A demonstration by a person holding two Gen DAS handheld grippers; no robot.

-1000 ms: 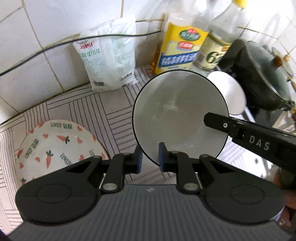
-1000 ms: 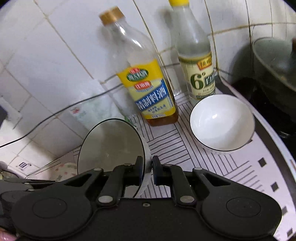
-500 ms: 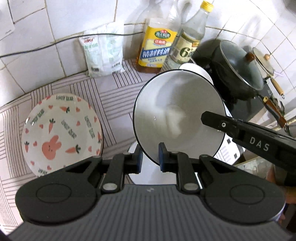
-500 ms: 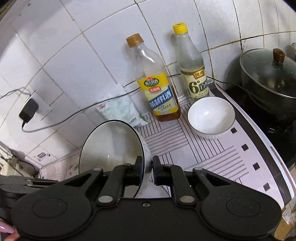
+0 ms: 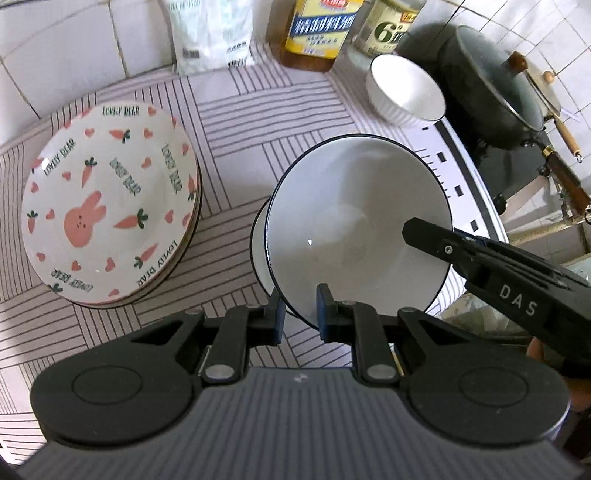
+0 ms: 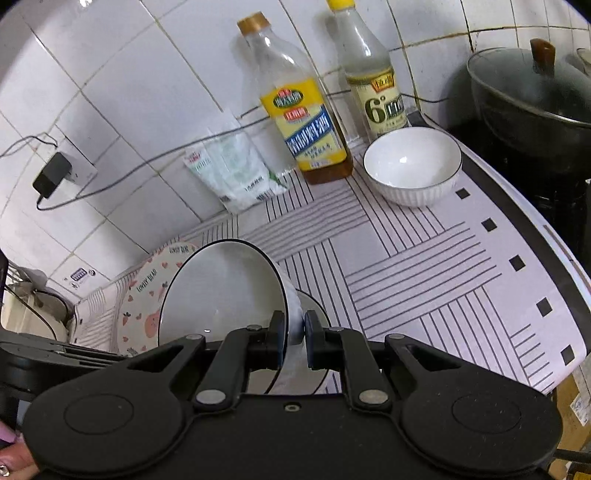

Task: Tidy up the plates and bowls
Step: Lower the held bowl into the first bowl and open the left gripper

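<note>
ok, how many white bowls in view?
3. Held bowl, tilted, rim gripped by left tongs and right tongs; second bowl under it, mostly hidden; ribbed bowl upright beside the pot. More may hide beneath.

Carrot plates (image 5: pixel 107 218) left of held bowl (image 5: pixel 354 229); small bowl (image 5: pixel 404 90) behind, by bottles (image 5: pixel 319 29).

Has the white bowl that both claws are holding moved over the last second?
Yes. The held bowl has pulled back from the yellow-label bottle at the wall, toward the counter's front edge, over another bowl.
</note>
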